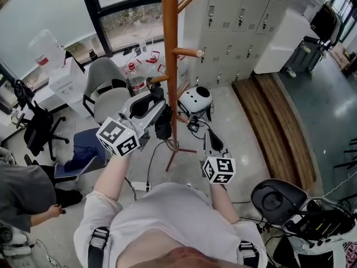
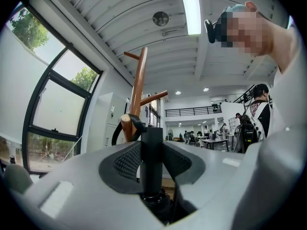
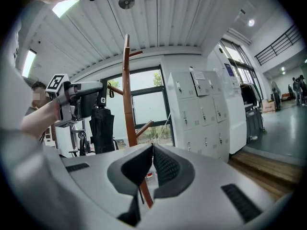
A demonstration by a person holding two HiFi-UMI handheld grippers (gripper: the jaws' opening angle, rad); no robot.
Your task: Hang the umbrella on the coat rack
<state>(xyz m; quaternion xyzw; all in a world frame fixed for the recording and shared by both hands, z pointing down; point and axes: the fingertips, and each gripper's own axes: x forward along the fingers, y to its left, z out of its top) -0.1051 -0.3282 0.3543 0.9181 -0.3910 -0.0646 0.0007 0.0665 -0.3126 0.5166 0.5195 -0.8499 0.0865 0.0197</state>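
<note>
Two grippers up: my left gripper (image 2: pixel 151 143) is clamped on the umbrella (image 3: pixel 101 128) handle beside the rack (image 1: pixel 170 49) — its strap (image 2: pixel 136 123) seems looped over a peg (image 2: pixel 125 124), though it's blurry. My right gripper (image 3: pixel 153 150) — jaws pressed together, empty.

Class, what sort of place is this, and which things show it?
Most likely an open-plan office or lab workspace: grey metal lockers, swivel office chairs by the windows, and people at desks far off in the left gripper view.
</note>
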